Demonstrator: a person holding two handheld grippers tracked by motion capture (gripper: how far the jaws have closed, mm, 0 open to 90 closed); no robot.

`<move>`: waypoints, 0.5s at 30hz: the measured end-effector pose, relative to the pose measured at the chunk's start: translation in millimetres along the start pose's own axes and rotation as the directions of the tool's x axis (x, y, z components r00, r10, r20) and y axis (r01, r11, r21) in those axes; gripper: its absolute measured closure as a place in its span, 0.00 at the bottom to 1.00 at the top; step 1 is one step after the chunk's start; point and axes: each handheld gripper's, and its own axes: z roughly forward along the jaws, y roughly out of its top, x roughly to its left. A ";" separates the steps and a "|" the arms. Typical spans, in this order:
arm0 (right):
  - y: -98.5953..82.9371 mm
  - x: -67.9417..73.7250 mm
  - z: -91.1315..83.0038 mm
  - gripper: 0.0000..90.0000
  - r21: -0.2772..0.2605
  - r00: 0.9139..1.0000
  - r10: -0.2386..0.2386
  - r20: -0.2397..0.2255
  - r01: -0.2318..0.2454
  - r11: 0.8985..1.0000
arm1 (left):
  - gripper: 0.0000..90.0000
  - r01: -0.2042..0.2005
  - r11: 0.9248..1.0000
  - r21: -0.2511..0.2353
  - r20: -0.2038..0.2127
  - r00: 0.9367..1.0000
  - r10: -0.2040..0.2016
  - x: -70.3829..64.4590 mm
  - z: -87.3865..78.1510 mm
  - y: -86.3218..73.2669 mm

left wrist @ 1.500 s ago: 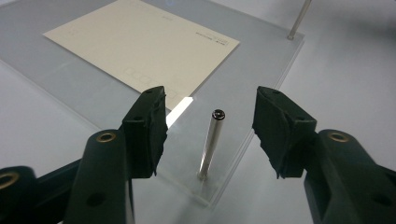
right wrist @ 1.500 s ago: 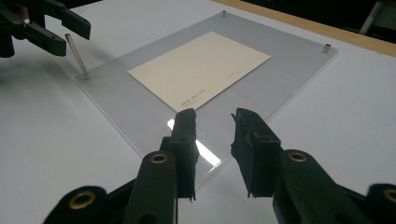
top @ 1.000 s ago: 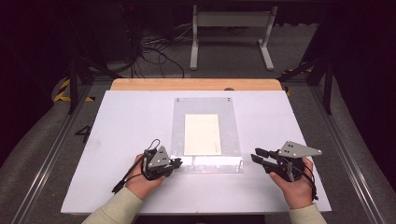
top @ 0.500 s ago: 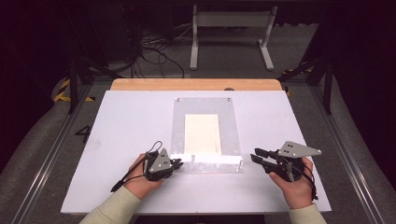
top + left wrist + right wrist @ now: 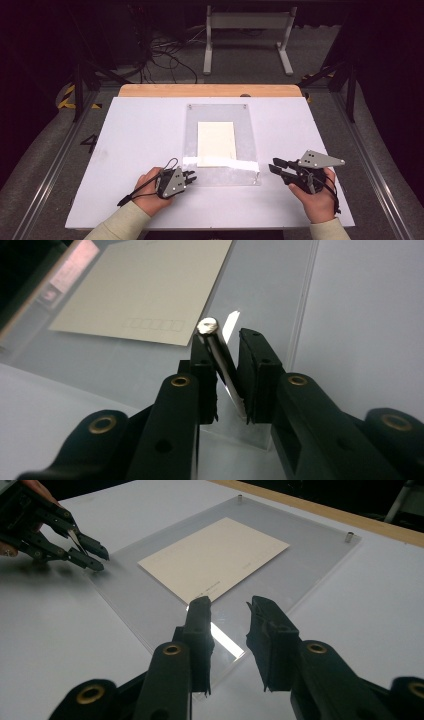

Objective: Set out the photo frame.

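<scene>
Item one, my left gripper (image 5: 227, 375): jaws nearly together, clamped on a thin shiny metal pin (image 5: 218, 352) with a small round flat head. The pin stands tilted between the jaws, head uppermost, its shaft running down into the narrow gap. In the high view this gripper (image 5: 191, 176) sits at the near left edge of the clear plate (image 5: 197, 172), jaws pointing right across that edge.

Item two, my right gripper (image 5: 230, 625): jaws apart, nothing between them, hovering just over the plate's near right corner. In the high view it (image 5: 275, 165) lies just to the right of the plate, jaws pointing left toward it.

Item three, the clear plate (image 5: 310, 565): a see-through rectangular sheet, lying flat on the surface (image 5: 140, 130), glossy, with a bright strip of glare along its near part. Two small metal pins (image 5: 350, 536) stand upright at its far corners.

Item four, the card (image 5: 216, 142): cream, rectangular, lying in the middle of the plate; whether on it or under it I cannot tell. A faint row of small printed boxes (image 5: 150, 325) runs along one end.

Item five, the surface: white, matt, with a wooden strip (image 5: 210, 90) along its far edge.
</scene>
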 end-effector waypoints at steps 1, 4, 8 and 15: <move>0.8 -0.2 -0.5 0.77 -0.001 1.000 -0.002 0.003 0.002 1.000 | 0.85 -0.016 1.000 -0.002 -0.008 1.000 0.016 -1.0 0.3 -0.3; 4.8 -2.1 -2.3 0.77 -0.008 1.000 -0.008 0.014 0.008 1.000 | 0.85 -0.036 0.999 0.007 -0.023 0.999 0.036 -4.5 0.3 0.4; 11.0 -4.9 -3.0 0.77 -0.014 1.000 -0.014 0.023 0.014 1.000 | 0.85 -0.105 0.994 0.023 -0.069 0.992 0.106 -11.9 -0.5 1.7; 20.5 -7.0 1.8 0.78 -0.014 0.999 -0.031 0.029 0.032 0.999 | 0.88 -0.240 0.968 0.076 -0.122 0.961 0.248 -23.6 -2.2 7.7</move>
